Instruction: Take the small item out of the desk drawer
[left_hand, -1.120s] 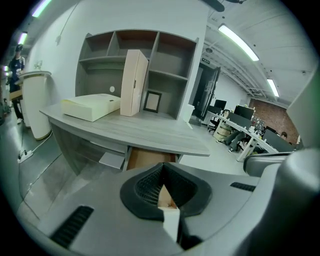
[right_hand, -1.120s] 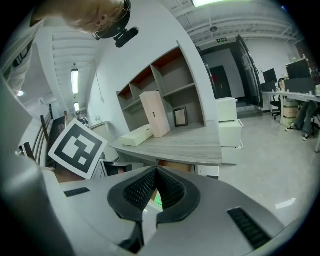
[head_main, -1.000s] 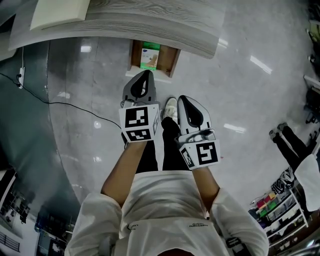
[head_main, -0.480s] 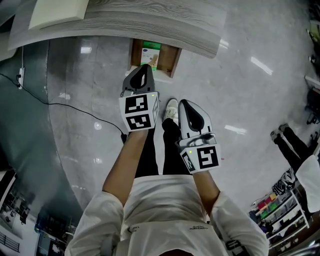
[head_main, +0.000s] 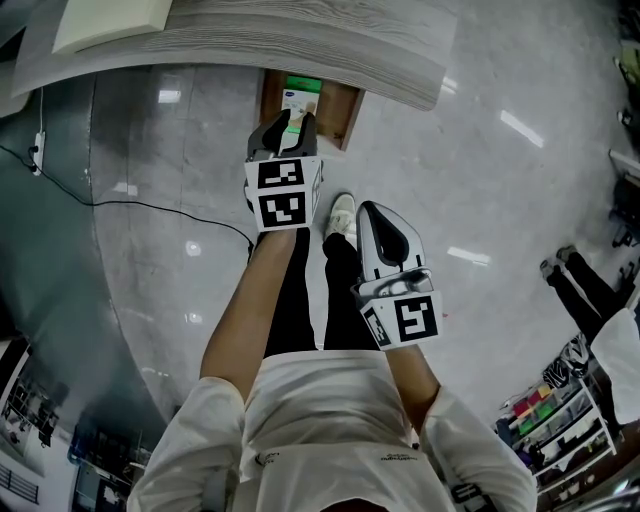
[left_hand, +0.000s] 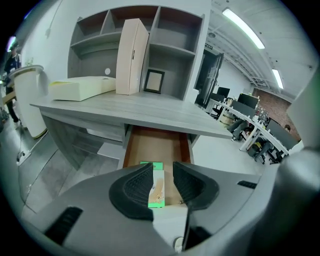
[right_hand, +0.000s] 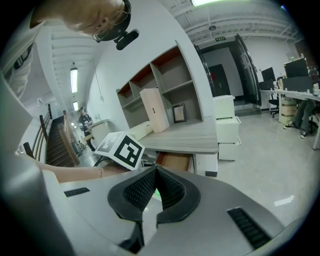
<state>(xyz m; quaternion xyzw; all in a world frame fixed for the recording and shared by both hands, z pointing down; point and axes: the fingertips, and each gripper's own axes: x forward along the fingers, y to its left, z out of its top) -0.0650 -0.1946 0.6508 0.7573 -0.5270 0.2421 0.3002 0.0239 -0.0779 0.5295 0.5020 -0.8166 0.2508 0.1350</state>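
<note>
While the left tongs (left_hand: 162, 166) are held in front of the open drawer (left_hand: 158, 142) under the desk (left_hand: 125, 107), their jaws are opening, and a narrow gap is presented between the ribbed pads. The small item (left_hand: 156, 186), a flat green-and-white packet, is seen through that gap. It is laid flat on the brown drawer floor, at the front end and towards the left side of the drawer. No contact between the pads and the packet is shown, and nothing is grasped. In the head view, the tips of the left tongs are placed over the front edge of the drawer. The right tongs (right_hand: 154, 170) are held back, close to the person's body and well apart from the drawer, above the glossy floor (head_main: 480, 180) and just beside a white shoe (head_main: 342, 215). Their jaws are pressed together, tip to tip, with nothing clamped between them. On the desk top, a tall cream box (left_hand: 131, 56) is stood upright, and a flat cream box (left_hand: 82, 87) is laid to its left.
</note>
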